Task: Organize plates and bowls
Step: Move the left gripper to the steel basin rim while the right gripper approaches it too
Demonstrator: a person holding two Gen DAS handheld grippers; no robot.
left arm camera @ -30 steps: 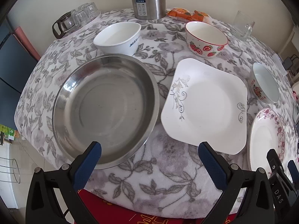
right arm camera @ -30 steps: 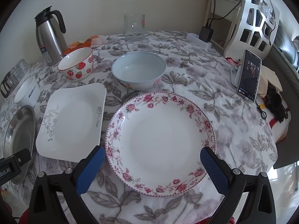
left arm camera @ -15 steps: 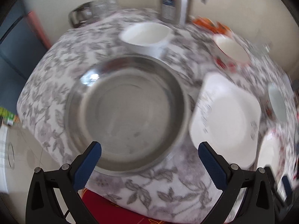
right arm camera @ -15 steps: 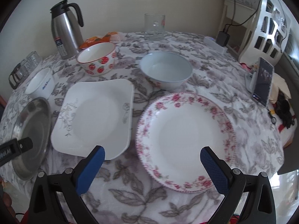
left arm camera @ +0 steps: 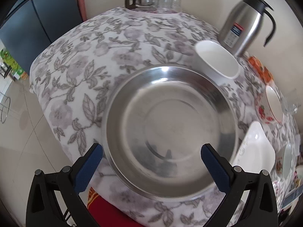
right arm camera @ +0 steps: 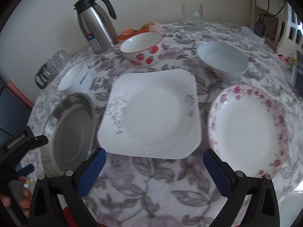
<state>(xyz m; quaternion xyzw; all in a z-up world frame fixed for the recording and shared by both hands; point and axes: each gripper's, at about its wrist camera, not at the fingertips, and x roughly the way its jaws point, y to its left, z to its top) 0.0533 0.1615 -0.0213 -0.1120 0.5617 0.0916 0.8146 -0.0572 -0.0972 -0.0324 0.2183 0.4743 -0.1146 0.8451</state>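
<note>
A: How are the claws seen?
B: The left claw (left arm camera: 151, 156) is spread wide over the near rim of the steel plate (left arm camera: 170, 128); nothing is gripped. The right claw (right arm camera: 154, 159) is held apart too, empty, before the square white plate (right arm camera: 151, 113).
A: And the rest?
B: The floral plate (right arm camera: 248, 130) and three bowls are set on the table (right arm camera: 151, 185).

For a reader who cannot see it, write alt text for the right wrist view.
The open right gripper faces a white square plate on a floral tablecloth, between a steel basin and a rose-rimmed plate; three bowls stand behind.
</note>
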